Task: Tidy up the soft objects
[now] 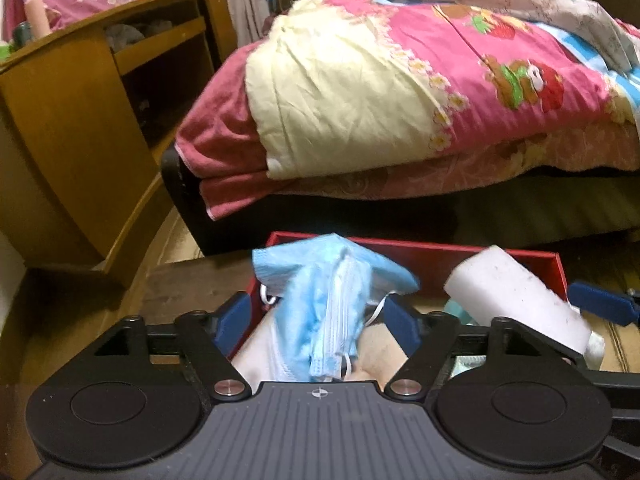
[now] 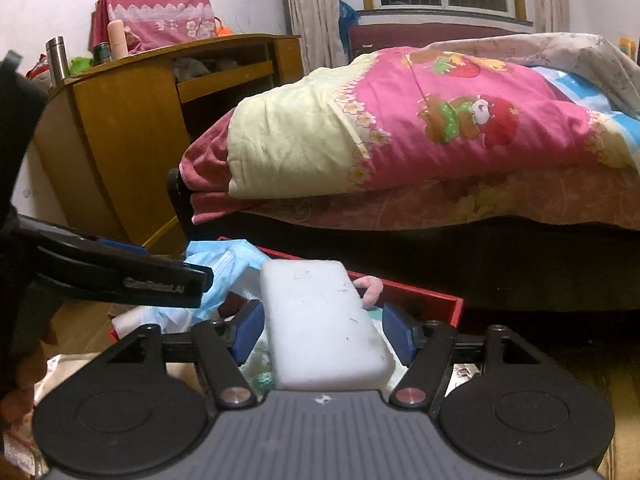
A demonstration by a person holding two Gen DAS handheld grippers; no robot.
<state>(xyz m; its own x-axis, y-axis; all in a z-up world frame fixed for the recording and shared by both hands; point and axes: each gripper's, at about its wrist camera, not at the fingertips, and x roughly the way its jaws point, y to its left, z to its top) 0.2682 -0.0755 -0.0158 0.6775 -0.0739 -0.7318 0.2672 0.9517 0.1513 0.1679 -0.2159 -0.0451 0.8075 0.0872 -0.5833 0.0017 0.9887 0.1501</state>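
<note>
Masks (image 1: 320, 312), blue and bunched, were seen between the spread pads of the left gripper (image 1: 320, 316), released above the red box (image 1: 440, 256) near its left wall; the white foam block (image 2: 324, 320) lay loose between the parted right gripper (image 2: 324, 332) pads over the same box

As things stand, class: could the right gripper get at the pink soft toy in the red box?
Probably not directly. The white foam block fills the right gripper and hides most of the pink toy behind it in the red box.
</note>
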